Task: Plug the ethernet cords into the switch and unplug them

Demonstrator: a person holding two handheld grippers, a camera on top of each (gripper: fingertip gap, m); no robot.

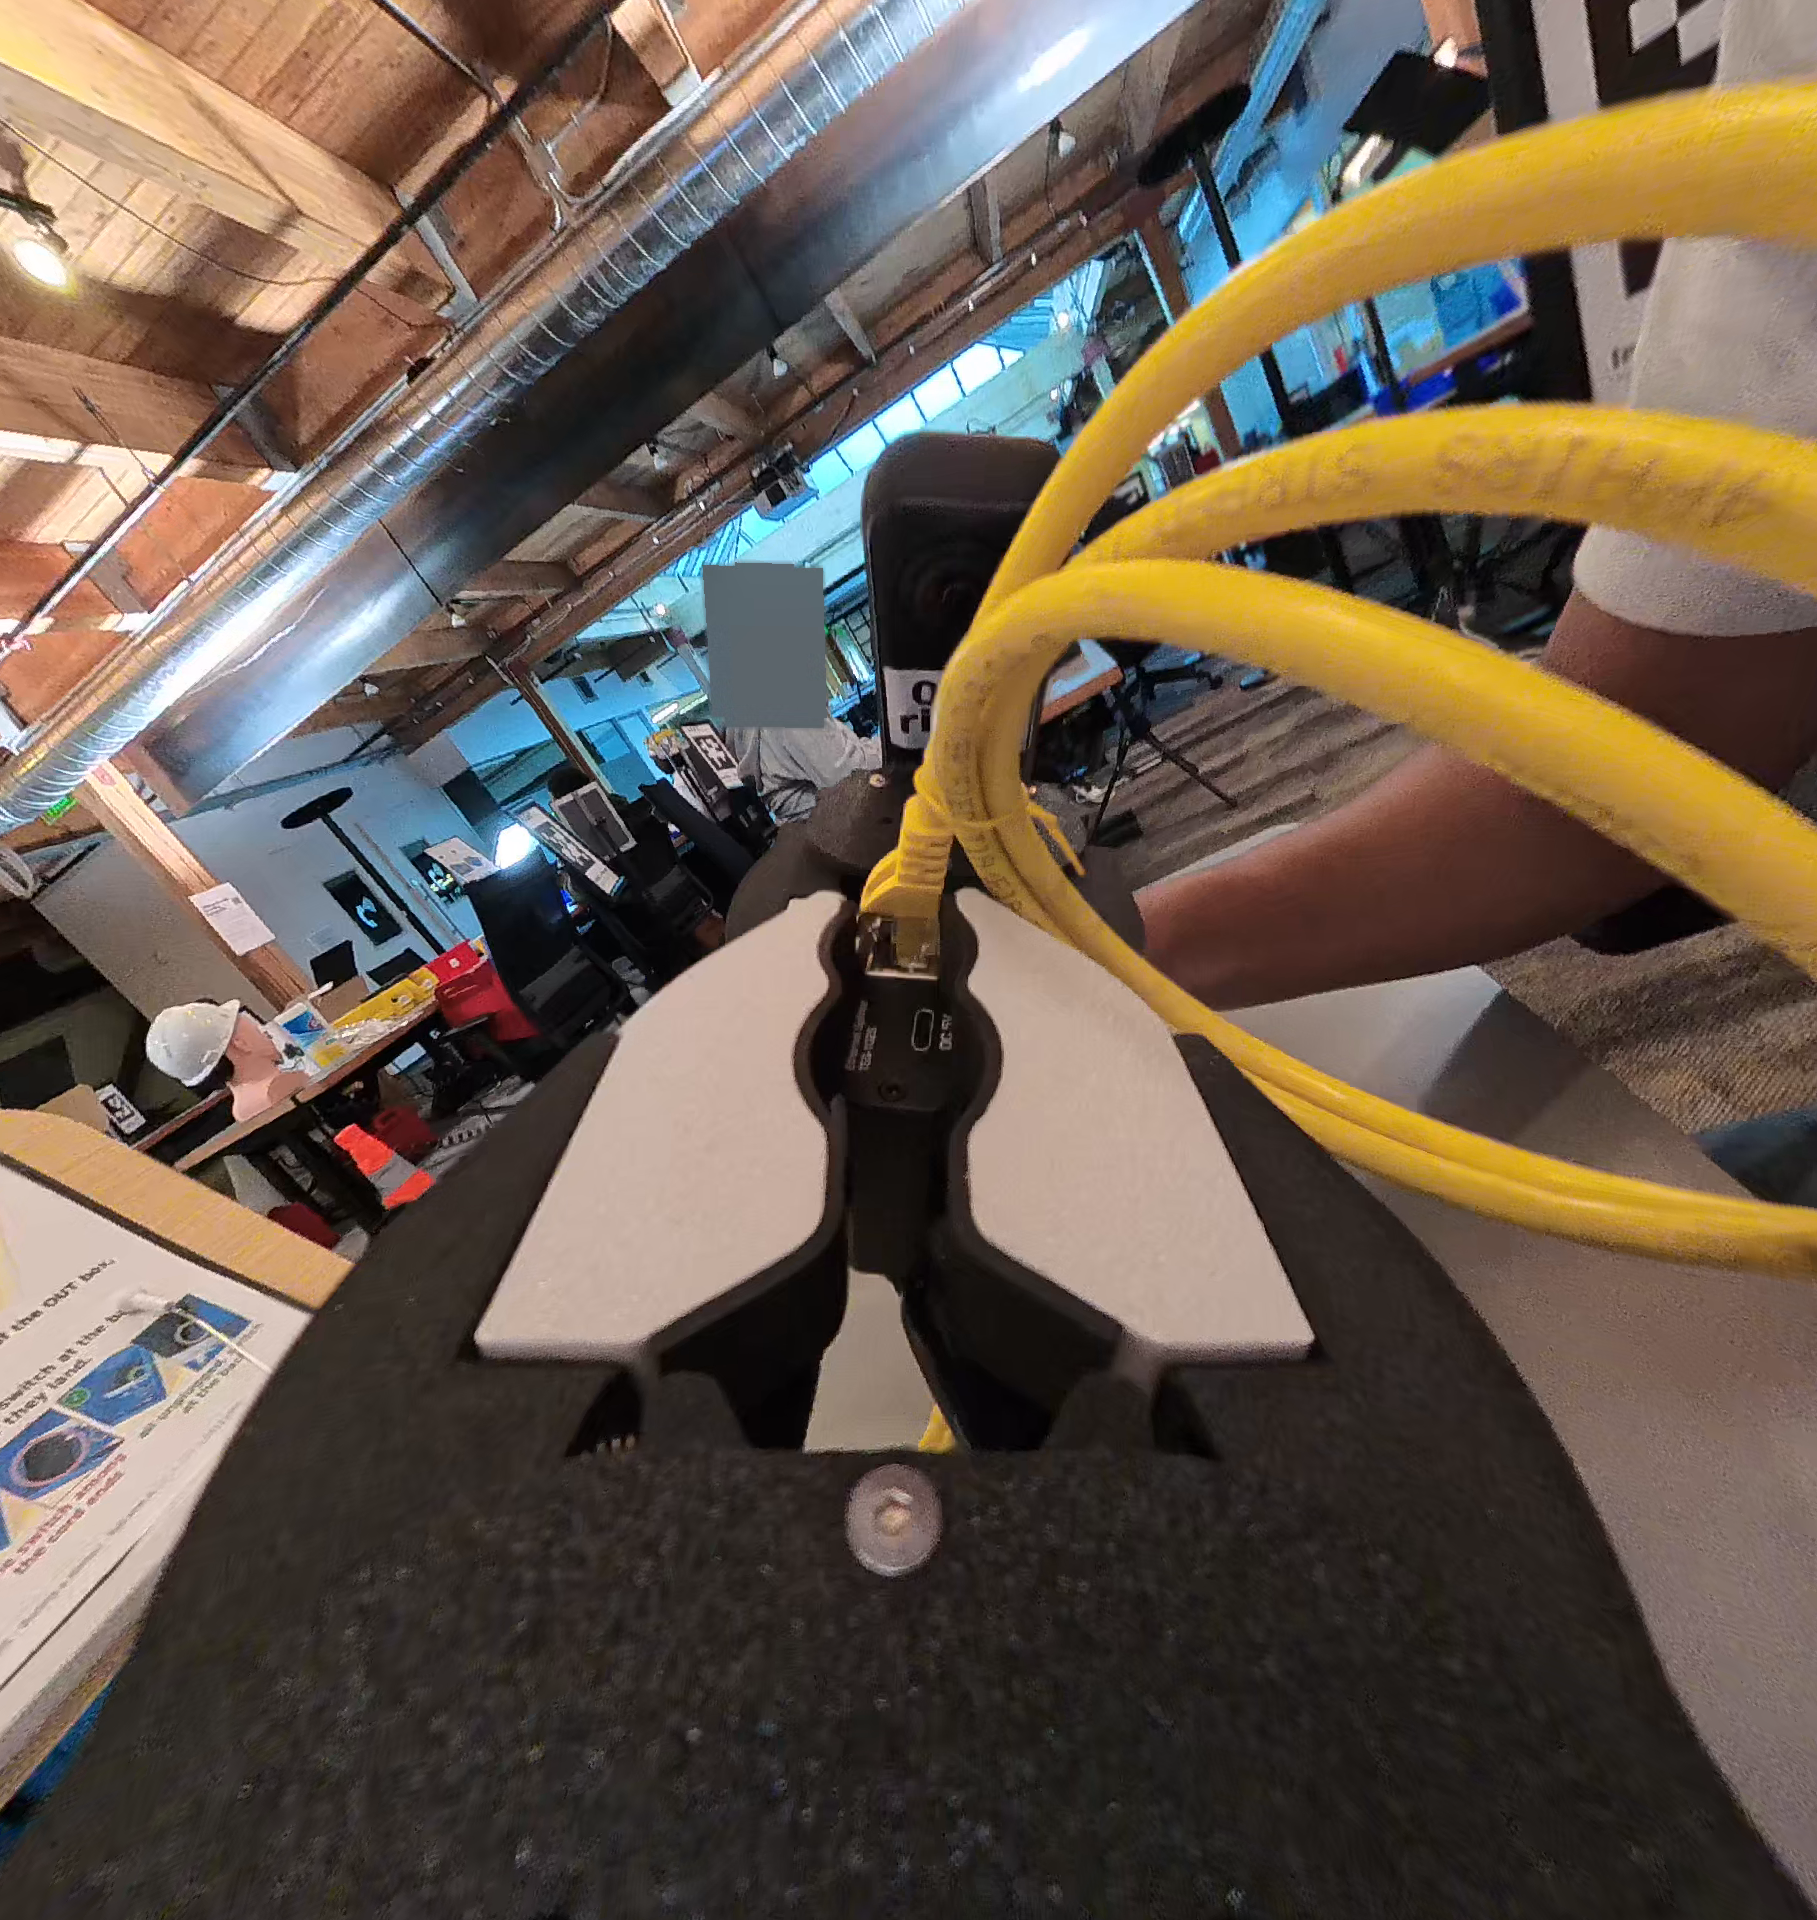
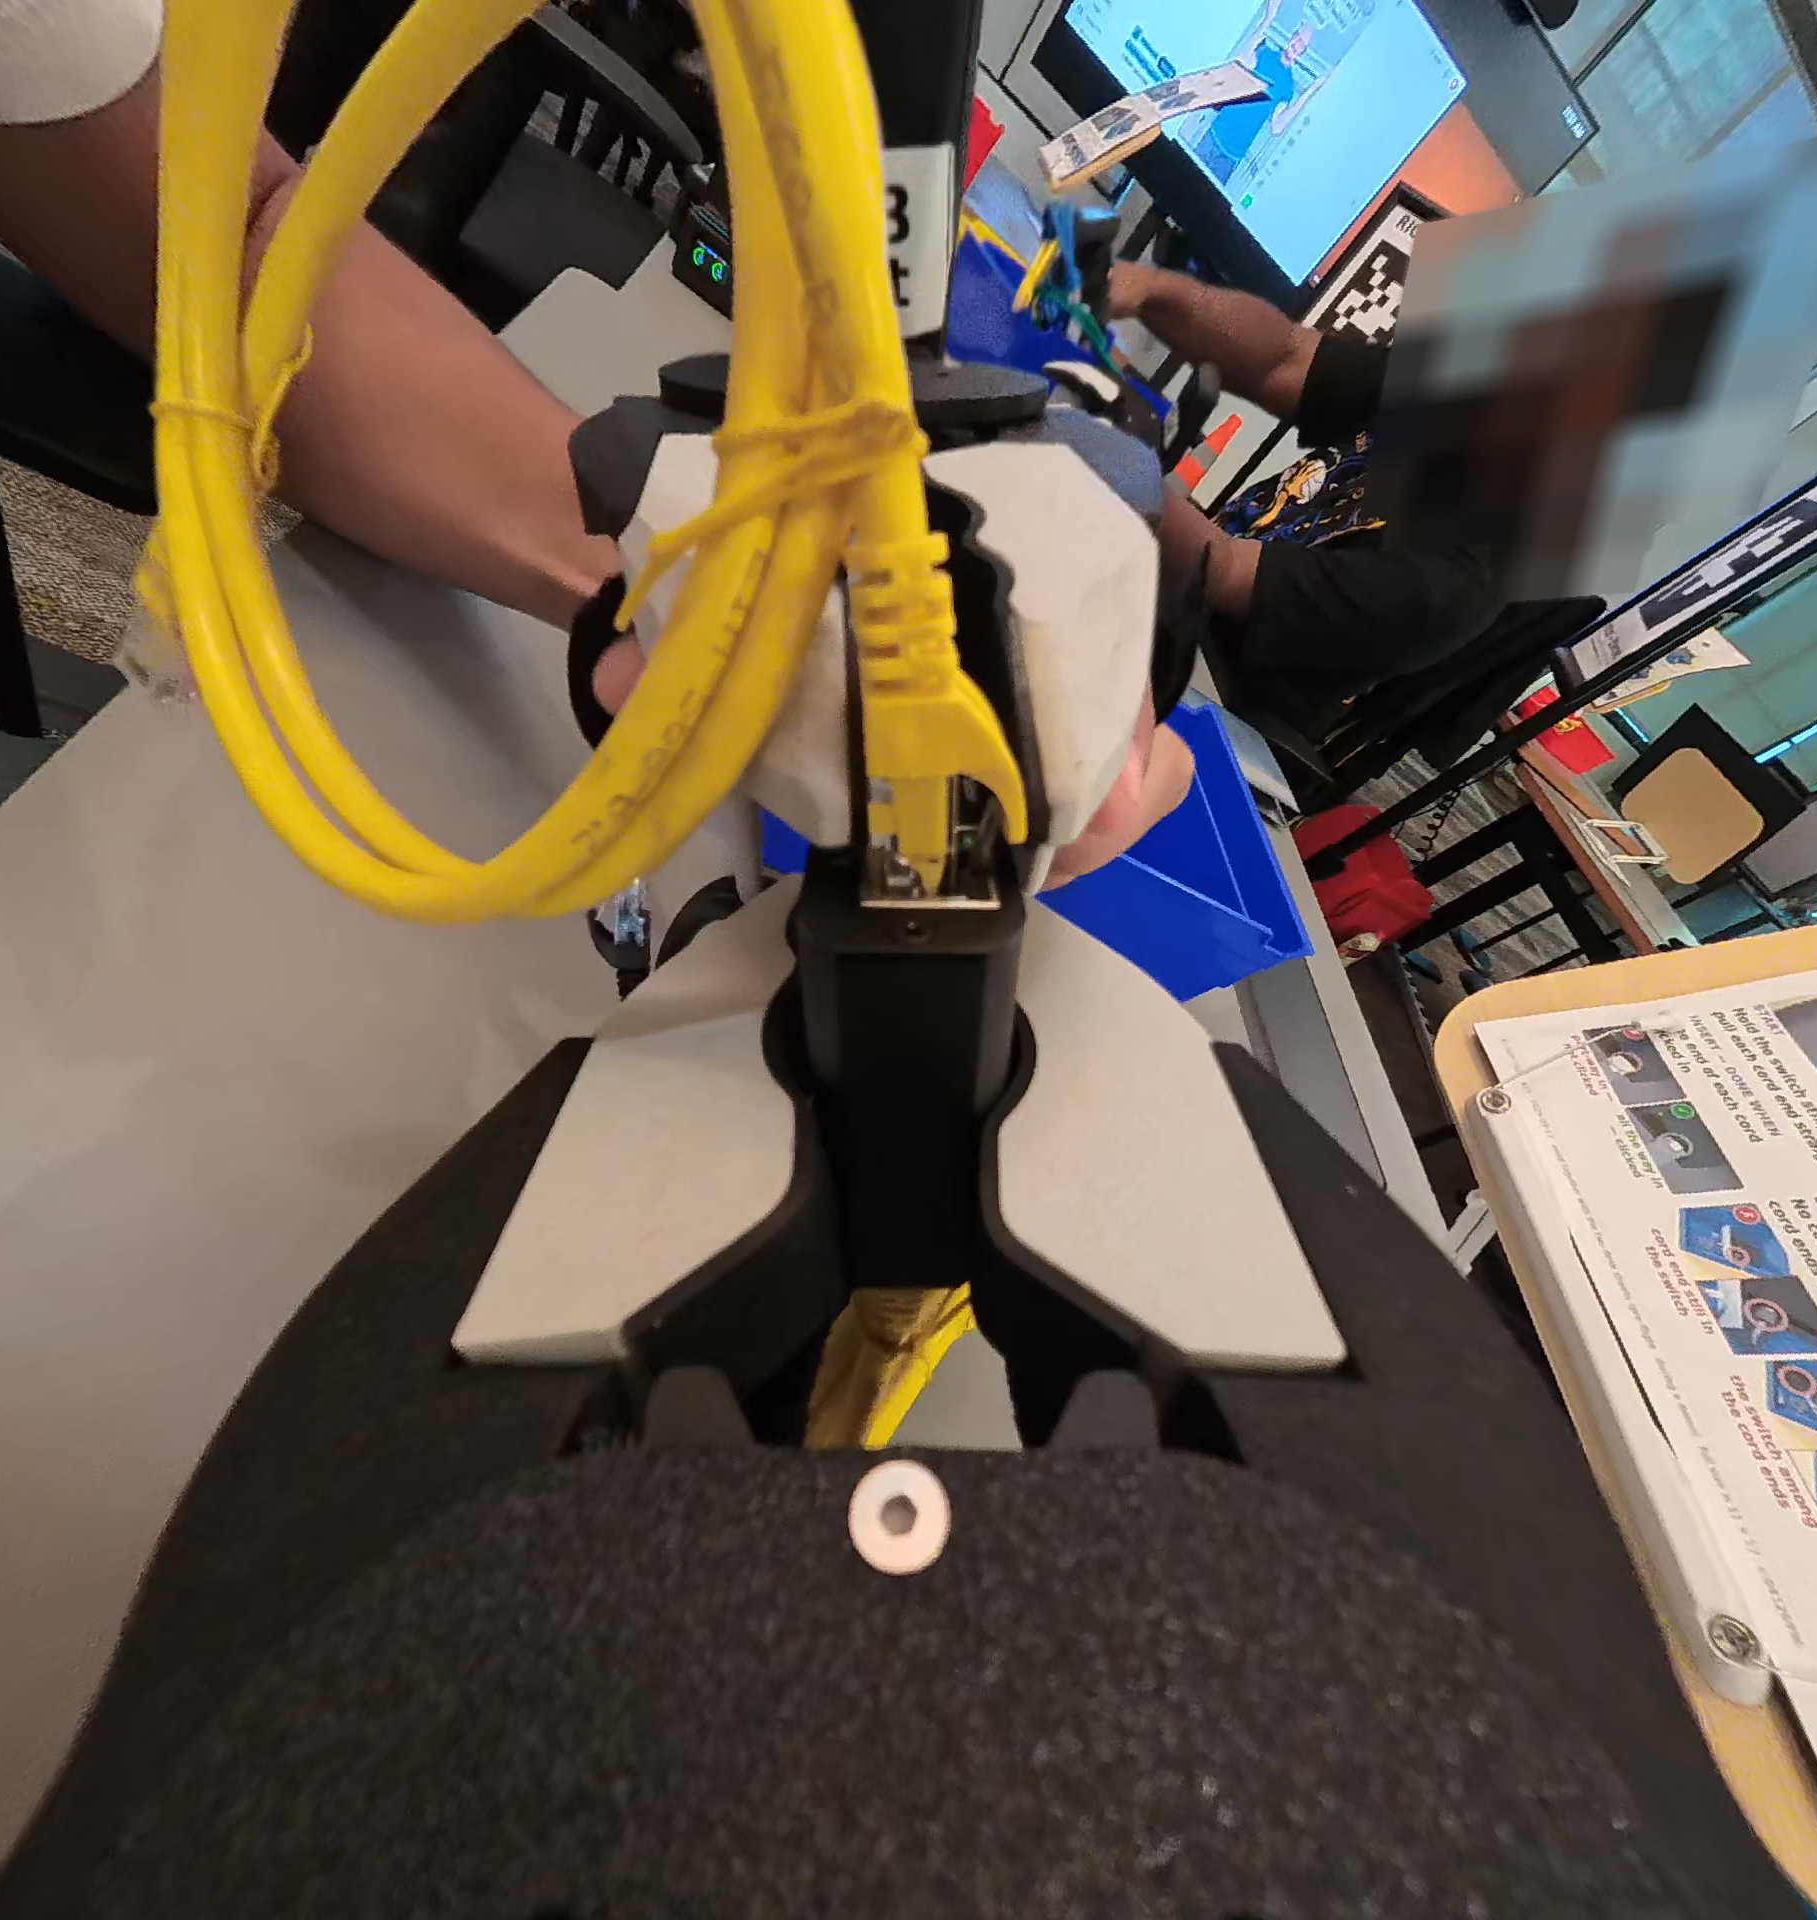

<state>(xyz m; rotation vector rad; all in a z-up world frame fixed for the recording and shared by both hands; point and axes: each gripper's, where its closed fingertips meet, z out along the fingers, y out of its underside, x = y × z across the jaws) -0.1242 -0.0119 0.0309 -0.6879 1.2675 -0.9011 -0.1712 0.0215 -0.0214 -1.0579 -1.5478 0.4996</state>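
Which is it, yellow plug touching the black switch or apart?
Touching. Right wrist view shows the yellow plug with its tip inside the metal port of the black switch; left wrist view agrees.

The switch (image 2: 909, 1091) sits between the fingers of the right gripper (image 2: 909, 997), which close against its sides. A plug (image 2: 909, 644) sits in the switch's far end. The left gripper (image 2: 925, 821) faces it from beyond, with its fingers on either side of that plug. The cord (image 2: 530, 862) loops off to the left above the table (image 2: 156, 1039), in front of a forearm (image 2: 395, 416). A bin (image 2: 1195, 883) stands behind on the right, and an instruction sheet (image 2: 1714, 1247) lies nearer on the right.
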